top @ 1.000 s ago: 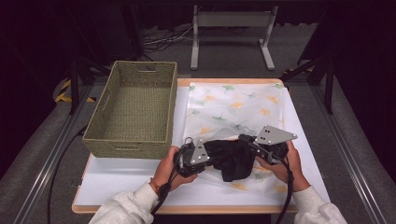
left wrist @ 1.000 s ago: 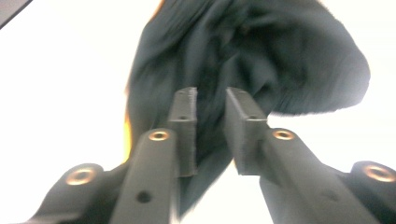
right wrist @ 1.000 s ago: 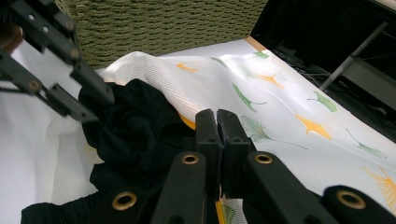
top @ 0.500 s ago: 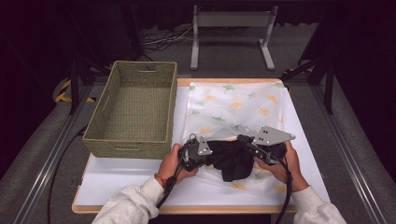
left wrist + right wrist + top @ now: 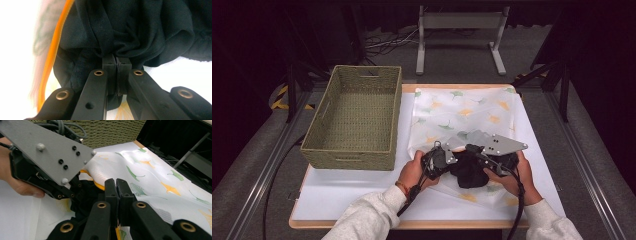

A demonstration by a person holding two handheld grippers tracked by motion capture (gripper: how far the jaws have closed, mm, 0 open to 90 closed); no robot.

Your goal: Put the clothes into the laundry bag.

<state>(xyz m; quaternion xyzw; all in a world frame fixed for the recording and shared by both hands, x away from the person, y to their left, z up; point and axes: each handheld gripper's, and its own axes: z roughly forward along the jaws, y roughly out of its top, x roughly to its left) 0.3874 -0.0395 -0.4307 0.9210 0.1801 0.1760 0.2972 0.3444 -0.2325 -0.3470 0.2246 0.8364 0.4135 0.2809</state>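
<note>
Both grippers met at a bunched black garment [image 5: 469,170] lying on a leaf-printed mesh bag [image 5: 464,112]. The left gripper [image 5: 116,62] had just closed its jaws onto a fold of the garment. The right gripper [image 5: 116,185] had its jaws pressed together, though what they pinched could not be made out.

Two black jaws pressed together over a white leaf-print bag [image 5: 155,177]; other gripper [image 5: 67,192] at left, on black cloth [image 5: 87,200].

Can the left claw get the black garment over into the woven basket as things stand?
Probably yes. The left claw is shut on the black garment, and the woven basket sits open-topped just beside it. The right claw pinches the mesh bag, which may drag.
</note>
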